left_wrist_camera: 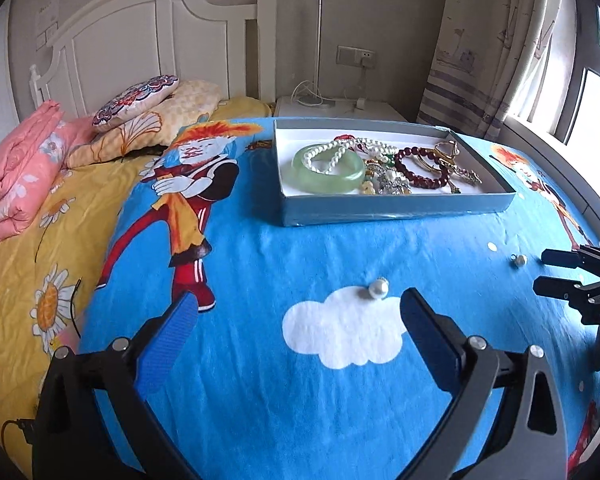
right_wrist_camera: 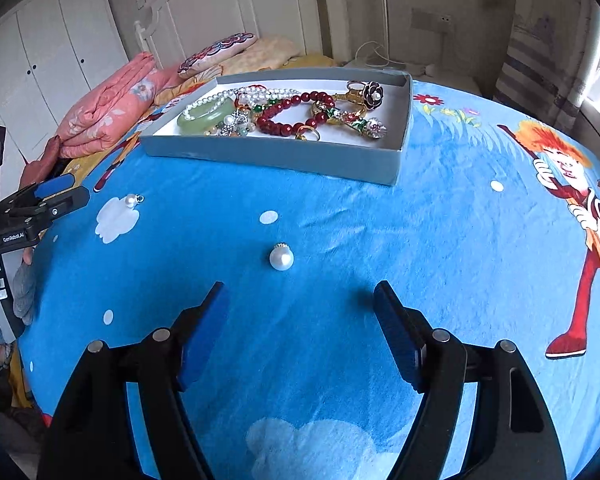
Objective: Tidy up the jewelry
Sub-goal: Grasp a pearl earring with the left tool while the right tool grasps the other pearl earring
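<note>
Your right gripper (right_wrist_camera: 300, 312) hangs with its blue-padded fingers (right_wrist_camera: 206, 332) spread wide and holding nothing; a pearl pendant (right_wrist_camera: 281, 258) lies on the bed's blue blanket (right_wrist_camera: 440, 240) just beyond the tips, slightly left of centre. Your left gripper (left_wrist_camera: 296, 320) is likewise wide open and empty, with a second pearl (left_wrist_camera: 379, 288) resting at the edge of a white cloud print, close to the right finger's tip.

Judge both pearls as light, hard and slick: round beads likely to squirt out of a flat pinch or roll on the soft blanket. Straddle each across its widest part, or take it by the small metal cap on top, and close gently.

The jewelry box (right_wrist_camera: 284, 156) sits farther back, already holding a green bangle (right_wrist_camera: 208, 120), red bead bracelet (right_wrist_camera: 296, 112), pearl strands and brooches.

The right wrist view shows the flower ring in the box's far right corner and your left hand's gripper from the side; the left view shows the nightstand and window instead.
</note>
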The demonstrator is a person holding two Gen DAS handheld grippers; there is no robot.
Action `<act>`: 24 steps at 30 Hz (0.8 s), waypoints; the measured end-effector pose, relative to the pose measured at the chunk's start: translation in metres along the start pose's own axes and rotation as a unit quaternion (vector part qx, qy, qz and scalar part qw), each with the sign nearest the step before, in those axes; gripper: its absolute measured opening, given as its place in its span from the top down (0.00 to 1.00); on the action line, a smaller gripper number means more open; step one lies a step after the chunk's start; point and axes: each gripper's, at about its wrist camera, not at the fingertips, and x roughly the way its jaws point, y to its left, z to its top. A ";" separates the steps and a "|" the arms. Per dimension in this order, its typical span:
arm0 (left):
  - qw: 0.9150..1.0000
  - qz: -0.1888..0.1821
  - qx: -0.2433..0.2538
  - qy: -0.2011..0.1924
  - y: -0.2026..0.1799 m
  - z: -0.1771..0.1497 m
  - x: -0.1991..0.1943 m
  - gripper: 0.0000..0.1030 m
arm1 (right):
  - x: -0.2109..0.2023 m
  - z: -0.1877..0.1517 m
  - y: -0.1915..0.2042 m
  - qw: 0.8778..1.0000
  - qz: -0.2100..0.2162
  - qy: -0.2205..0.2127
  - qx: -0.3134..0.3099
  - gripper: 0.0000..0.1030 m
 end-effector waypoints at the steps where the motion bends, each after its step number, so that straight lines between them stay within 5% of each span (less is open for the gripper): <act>1: 1.000 -0.001 0.002 0.003 -0.001 -0.002 0.001 0.03 | 0.000 0.000 0.002 1.000 -0.001 0.000 -0.003 0.30; 8: 1.000 -0.003 0.020 0.024 -0.008 -0.010 0.010 0.03 | 0.008 0.007 0.010 1.000 -0.009 0.007 -0.024 0.35; 16: 0.998 -0.004 0.043 0.035 -0.016 -0.011 0.016 0.03 | 0.017 0.019 0.018 0.999 -0.014 0.009 -0.045 0.63; 24: 0.997 -0.015 0.064 0.043 -0.023 -0.004 0.026 0.06 | 0.015 0.014 0.025 0.998 -0.033 -0.002 -0.062 0.79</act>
